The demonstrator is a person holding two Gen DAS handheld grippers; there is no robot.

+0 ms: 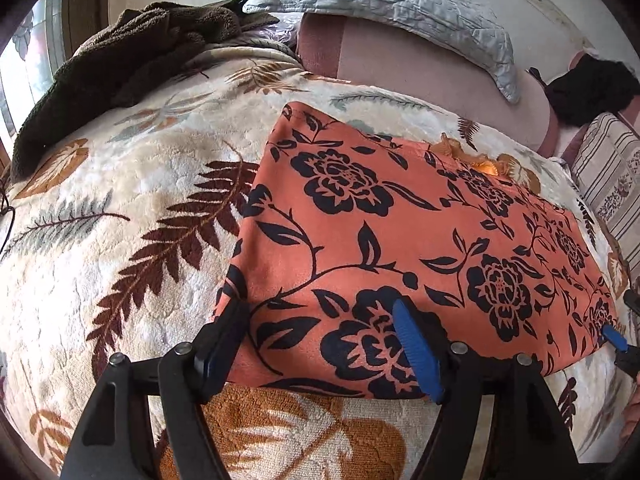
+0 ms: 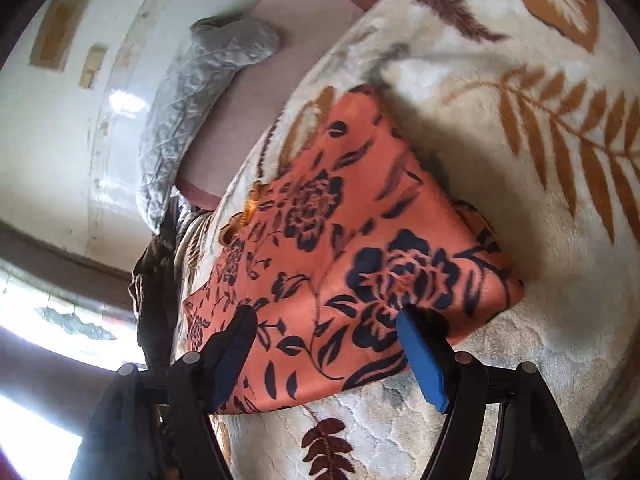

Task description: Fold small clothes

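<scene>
the orange floral garment (image 1: 400, 216) lies folded into a flat rectangle on the cream leaf-print blanket (image 1: 132, 184), its black flowers facing up; a bit of orange frill peeks out at its far edge; the left gripper (image 1: 316, 320) hangs over the near left corner of the cloth with its jaws spread apart, one black finger at the corner's edge and the blue-padded finger (image 1: 416, 348) over a black flower, nothing pinched between them; at the far right of the same view the tip of the right gripper (image 1: 616, 338) shows at the garment's other near corner; seen from the right wrist, the right gripper (image 2: 324, 322) stands with jaws apart over the cloth (image 2: 320, 232), the fabric lying under the gap and not gripped; the picture there is blurred; a dark brown fleece (image 1: 120, 52) is heaped at the far left of the blanket, well apart from the garment; a pale grey quilted pillow (image 1: 384, 4) rests on the pink surface (image 1: 400, 60) beyond; a striped cushion (image 1: 612, 172) sits at the right.
</scene>
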